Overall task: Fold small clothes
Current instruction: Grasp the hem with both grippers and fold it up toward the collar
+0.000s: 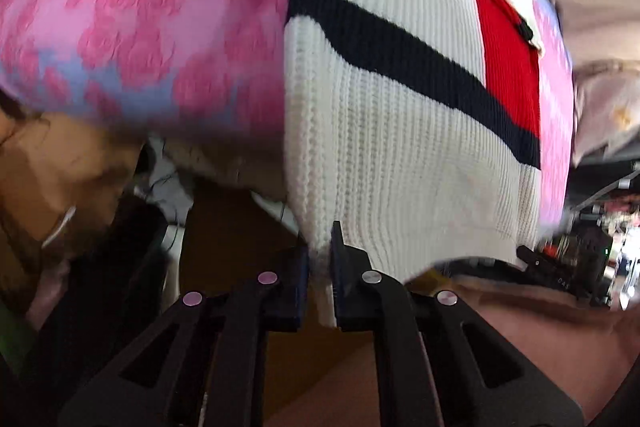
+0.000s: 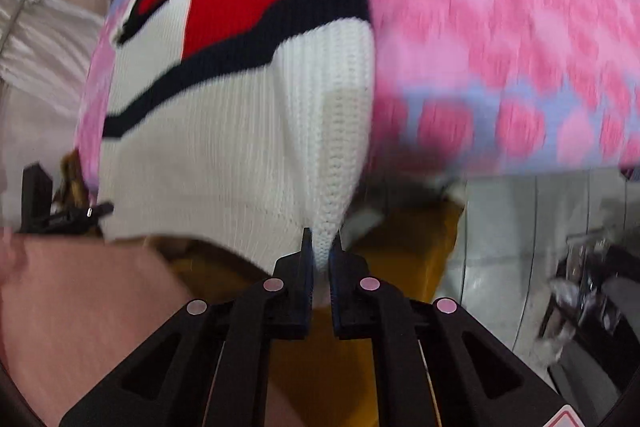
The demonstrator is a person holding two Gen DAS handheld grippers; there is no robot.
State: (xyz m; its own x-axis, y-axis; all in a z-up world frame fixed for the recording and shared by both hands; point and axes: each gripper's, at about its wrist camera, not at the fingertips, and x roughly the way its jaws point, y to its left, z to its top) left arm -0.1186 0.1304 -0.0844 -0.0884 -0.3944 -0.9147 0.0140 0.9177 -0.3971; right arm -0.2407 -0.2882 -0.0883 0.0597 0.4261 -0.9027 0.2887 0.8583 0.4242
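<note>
A small white ribbed knit sweater with a navy stripe and a red block lies on a pink rose-patterned cloth. My left gripper is shut on its near left hem corner. In the right wrist view the sweater spreads over the same pink cloth, and my right gripper is shut on its near right hem corner. Both corners are pulled toward me off the cloth's edge. The sweater's far end is blurred.
Brown cardboard sits below the cloth's edge on the left. A yellow-brown box and pale floor tiles lie below on the right. A person's pink-clad leg is close at lower left. White bedding lies far left.
</note>
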